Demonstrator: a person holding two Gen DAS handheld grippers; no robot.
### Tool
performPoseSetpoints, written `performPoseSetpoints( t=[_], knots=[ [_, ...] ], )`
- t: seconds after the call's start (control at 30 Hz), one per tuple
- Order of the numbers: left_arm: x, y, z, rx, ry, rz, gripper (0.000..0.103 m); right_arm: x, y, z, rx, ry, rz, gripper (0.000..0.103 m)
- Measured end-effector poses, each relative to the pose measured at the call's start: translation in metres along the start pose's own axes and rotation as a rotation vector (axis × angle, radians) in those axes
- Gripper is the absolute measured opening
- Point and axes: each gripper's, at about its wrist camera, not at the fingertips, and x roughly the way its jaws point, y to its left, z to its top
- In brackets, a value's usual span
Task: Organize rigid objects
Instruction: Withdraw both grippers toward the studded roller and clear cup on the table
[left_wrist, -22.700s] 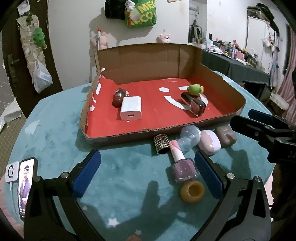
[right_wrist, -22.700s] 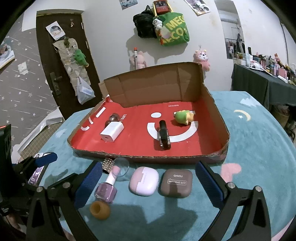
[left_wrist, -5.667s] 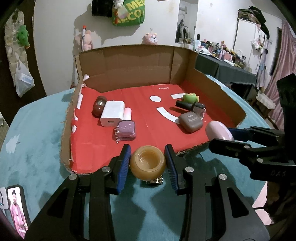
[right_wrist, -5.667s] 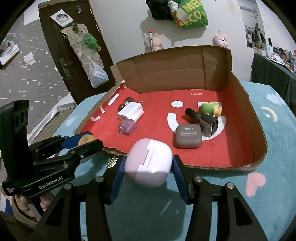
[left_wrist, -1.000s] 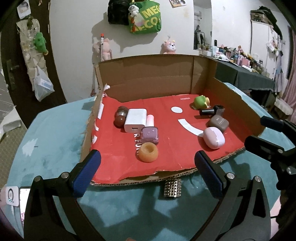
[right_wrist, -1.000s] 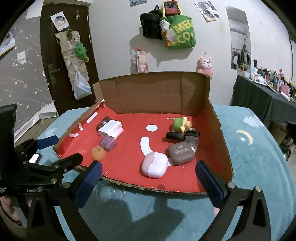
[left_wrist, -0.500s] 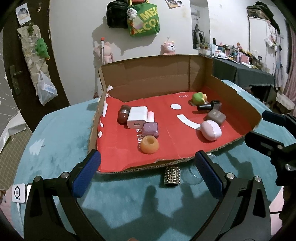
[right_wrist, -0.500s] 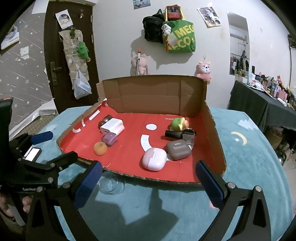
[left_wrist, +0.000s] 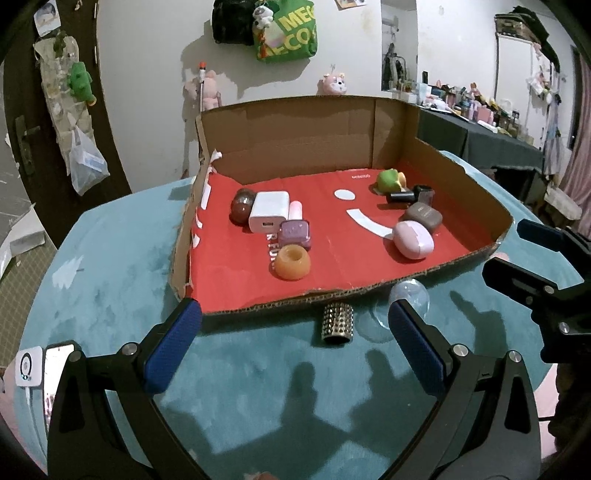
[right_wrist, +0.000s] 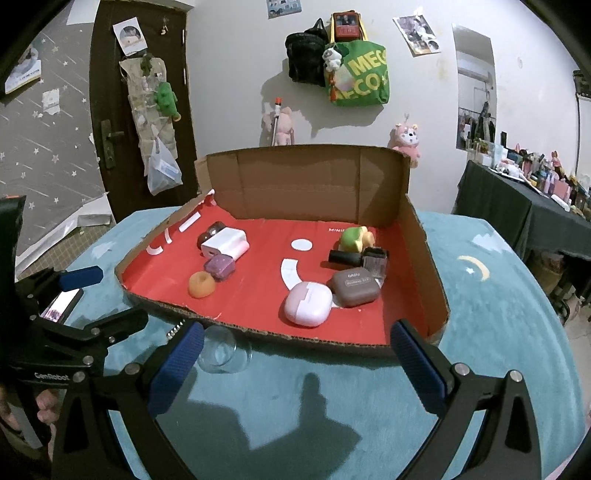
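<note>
Now both my grippers hang spread and empty, left gripper (left_wrist: 291, 336) and right gripper (right_wrist: 295, 350). Outside the cardboard box (left_wrist: 461, 173), against its front wall, lie a studded metal cap (left_wrist: 337, 324) and a clear ball (right_wrist: 222, 355). Light, slick, probably fragile: I'd pinch its widest middle.

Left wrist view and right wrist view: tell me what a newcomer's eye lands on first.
The open cardboard box with its bright red floor dominates the teal table, holding small items such as an orange ring near its front edge and a pink case toward the right. Just outside the front wall lie a studded metal cylinder and a clear glass ball. Both the left gripper and the right gripper hang open and empty.
</note>
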Motion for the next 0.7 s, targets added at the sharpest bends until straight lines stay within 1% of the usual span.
performPoseSetpoints(
  t=[0.17,0.23,0.37,0.47,0.7],
  knots=[
    [0.005,0.002,-0.009,-0.009,0.027,-0.025,0.103,0.005,0.001,-0.007,0.003,0.035,0.017,0.101],
    [0.007,0.001,-0.011,-0.011,0.034,-0.032,0.103,0.008,0.001,-0.009,0.007,0.049,0.027,0.096],
    [0.014,0.001,-0.015,-0.013,0.053,-0.036,0.103,0.015,-0.002,-0.014,0.034,0.086,0.065,0.092],
    [0.021,0.001,-0.017,-0.017,0.073,-0.04,0.103,0.02,-0.002,-0.017,0.05,0.111,0.095,0.087],
    [0.037,0.0,-0.021,-0.011,0.115,-0.017,0.103,0.029,0.003,-0.024,0.029,0.152,0.112,0.087]
  ],
)
